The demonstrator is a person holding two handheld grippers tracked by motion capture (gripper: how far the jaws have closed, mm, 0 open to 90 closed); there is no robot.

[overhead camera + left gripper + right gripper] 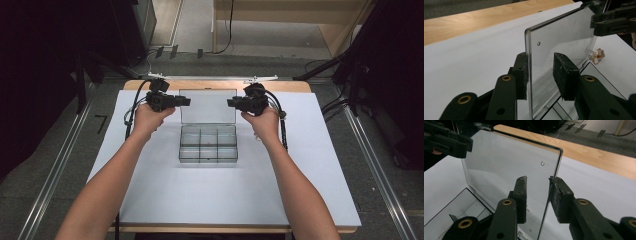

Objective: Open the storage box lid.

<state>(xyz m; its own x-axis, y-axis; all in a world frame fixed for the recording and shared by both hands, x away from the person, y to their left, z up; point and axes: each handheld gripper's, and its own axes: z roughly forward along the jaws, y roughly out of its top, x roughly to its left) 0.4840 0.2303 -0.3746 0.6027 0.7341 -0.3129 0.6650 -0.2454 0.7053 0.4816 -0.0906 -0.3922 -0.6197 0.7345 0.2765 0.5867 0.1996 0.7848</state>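
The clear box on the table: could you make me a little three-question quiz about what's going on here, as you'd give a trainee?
1. Multiple choice: the lid of the clear box is A) shut flat, B) standing up open, C) lying off beside the box.
2. True or false: the left gripper and the right gripper reach the lid from the same side.
3. Short answer: what does the box stand on?
Key: 1 B. 2 False: each straddles its own side edge of the lid. 3 A white sheet laid over the wooden table.
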